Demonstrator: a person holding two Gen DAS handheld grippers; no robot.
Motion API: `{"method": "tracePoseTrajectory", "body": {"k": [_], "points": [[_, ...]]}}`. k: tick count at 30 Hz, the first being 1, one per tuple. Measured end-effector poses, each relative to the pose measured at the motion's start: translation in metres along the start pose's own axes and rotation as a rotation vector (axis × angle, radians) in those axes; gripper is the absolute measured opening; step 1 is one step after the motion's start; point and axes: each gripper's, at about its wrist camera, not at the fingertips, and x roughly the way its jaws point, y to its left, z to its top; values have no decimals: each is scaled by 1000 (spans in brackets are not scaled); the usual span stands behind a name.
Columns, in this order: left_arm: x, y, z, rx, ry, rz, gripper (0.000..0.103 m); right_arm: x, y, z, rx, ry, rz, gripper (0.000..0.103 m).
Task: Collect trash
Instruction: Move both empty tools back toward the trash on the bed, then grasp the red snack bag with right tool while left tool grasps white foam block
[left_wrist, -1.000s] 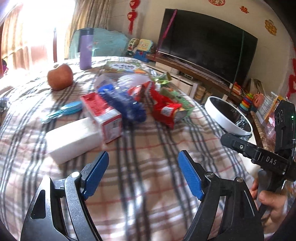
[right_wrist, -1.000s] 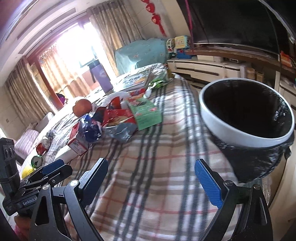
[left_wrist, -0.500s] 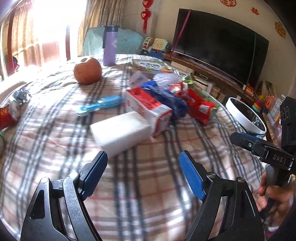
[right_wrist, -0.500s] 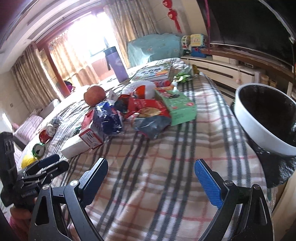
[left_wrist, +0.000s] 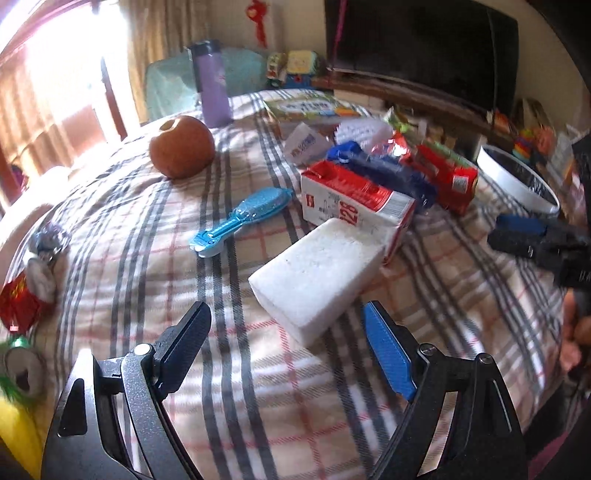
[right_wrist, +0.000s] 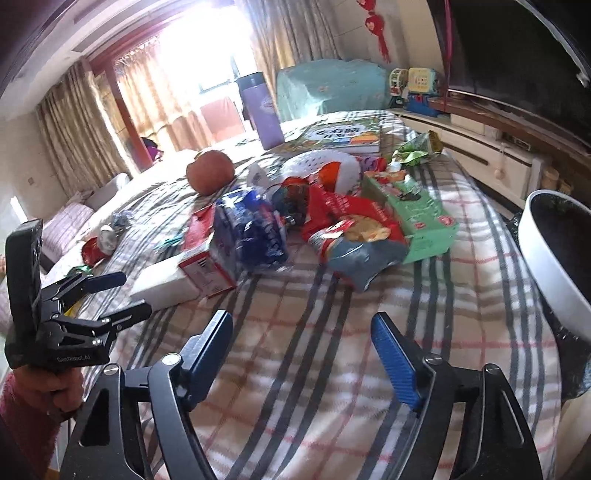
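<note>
Trash lies in a heap on the checked tablecloth: a white foam block, a red-and-white carton, a blue wrapper, a red snack bag, a chip bag and a green box. My left gripper hovers at the foam block's near corner. Its jaws are opening, and the pads stand clear of the block. My right gripper is over bare cloth short of the heap, its jaws closing on nothing. A white bin with a black liner stands at the table's right edge.
An apple, a purple bottle, a blue brush and a picture book sit behind and beside the heap. Crushed cans and a red wrapper lie at the left edge. A TV and toys are behind the table.
Both views have shifted left along the table. The foam block has come close to my left gripper, the bin has slid to the right edge, and my right jaws have narrowed.
</note>
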Motion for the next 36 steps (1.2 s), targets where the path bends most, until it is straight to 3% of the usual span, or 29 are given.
{"method": "tracePoseTrajectory", "body": {"k": [8, 11, 12, 13, 16, 28, 36], "points": [[29, 2, 12, 33, 47, -70, 86, 27, -9, 23, -12, 9, -53, 55], [30, 0, 13, 43, 46, -88, 86, 38, -8, 28, -13, 21, -52, 38], [30, -2, 13, 48, 42, -90, 80, 41, -8, 29, -13, 25, -48, 25], [28, -4, 13, 57, 36, -96, 66, 41, -8, 29, -14, 26, -46, 12], [24, -12, 11, 77, 30, -73, 63, 35, -6, 27, -22, 11, -26, 4], [-13, -70, 2, -19, -24, -203, 61, -14, -24, 6, 37, -27, 28, 0], [-11, -102, 13, -45, -41, -249, 61, -47, -44, 0, 73, -77, 13, 0]]}}
